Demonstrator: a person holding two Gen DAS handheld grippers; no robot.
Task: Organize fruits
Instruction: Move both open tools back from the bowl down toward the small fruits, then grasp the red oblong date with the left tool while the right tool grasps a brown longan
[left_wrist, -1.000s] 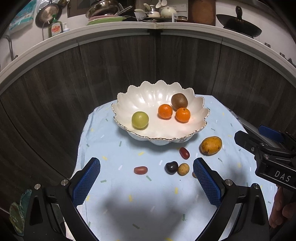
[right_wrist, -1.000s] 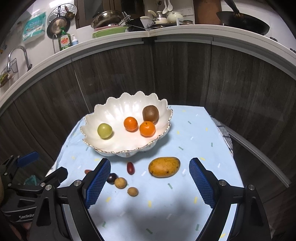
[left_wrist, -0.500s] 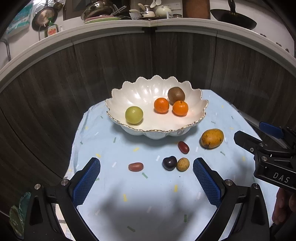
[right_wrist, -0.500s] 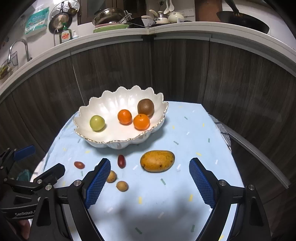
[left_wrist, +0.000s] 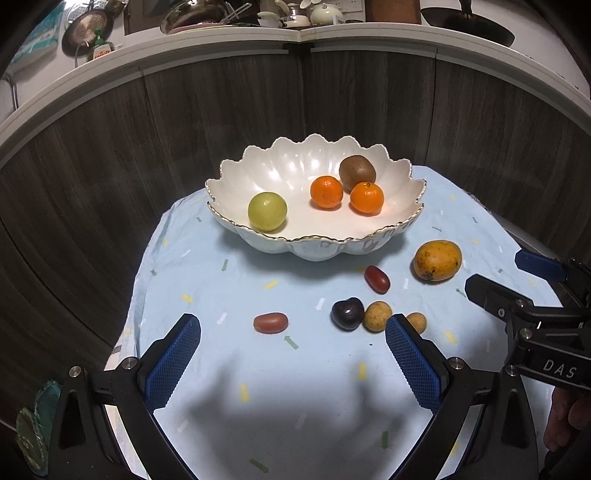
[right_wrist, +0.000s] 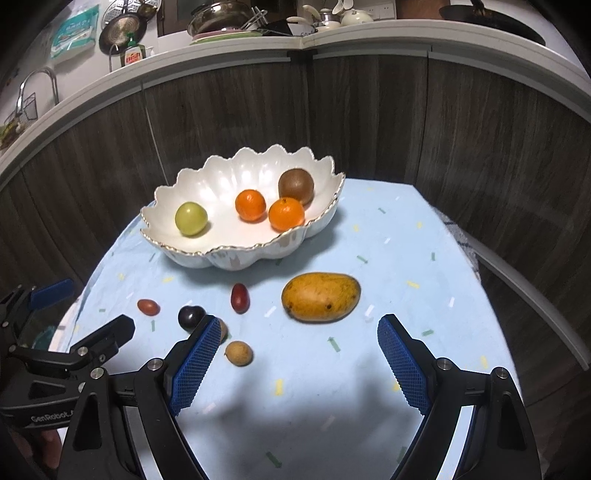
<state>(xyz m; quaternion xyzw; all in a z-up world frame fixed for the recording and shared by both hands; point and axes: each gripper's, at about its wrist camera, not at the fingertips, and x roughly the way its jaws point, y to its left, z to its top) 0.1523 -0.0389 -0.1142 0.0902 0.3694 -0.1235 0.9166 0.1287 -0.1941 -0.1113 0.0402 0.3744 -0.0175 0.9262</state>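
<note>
Right wrist view: your right gripper (right_wrist: 295, 354) gapes wide, empty, above mango (right_wrist: 320, 297) lying mid-table before bowl (right_wrist: 236, 254). Your left gripper (left_wrist: 291, 354) likewise spread, empty, red grape (left_wrist: 270, 322) between its tips.

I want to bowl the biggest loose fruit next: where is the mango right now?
The mango lies on the blue cloth, in front of the white bowl toward its right side, with a red grape tomato to its left.
</note>
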